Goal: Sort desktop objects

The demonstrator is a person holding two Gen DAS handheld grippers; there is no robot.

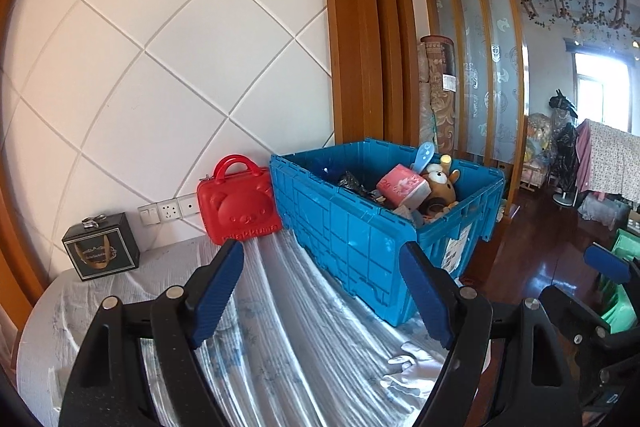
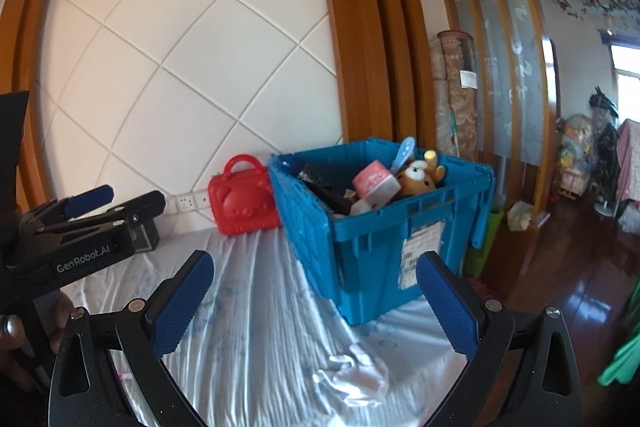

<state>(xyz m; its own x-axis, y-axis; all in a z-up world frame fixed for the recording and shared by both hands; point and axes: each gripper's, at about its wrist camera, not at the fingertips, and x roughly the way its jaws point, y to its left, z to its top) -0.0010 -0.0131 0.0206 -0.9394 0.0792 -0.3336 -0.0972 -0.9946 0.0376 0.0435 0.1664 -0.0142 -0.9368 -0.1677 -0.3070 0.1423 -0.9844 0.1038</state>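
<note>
Blue ribbed plastic crate [image 1: 360,227] on the cloth-covered table [image 1: 280,327], heaped with a plush bear [image 1: 442,183] and pink box [image 1: 402,187], red bear-faced case [image 1: 240,207] touching its left side, left gripper [image 1: 322,259] and right gripper [image 2: 316,269] both spread wide, empty.

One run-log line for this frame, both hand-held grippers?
left hand-held gripper: open, empty | right hand-held gripper: open, empty | blue crate: full | red case: beside crate

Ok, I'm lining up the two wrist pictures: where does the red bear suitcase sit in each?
Left wrist: red bear suitcase left of centre, against the white wall, touching the blue crate's left side.
Right wrist: red bear suitcase left of centre, again beside the blue crate.
Shared landmark: the wall sockets to its left.
</note>
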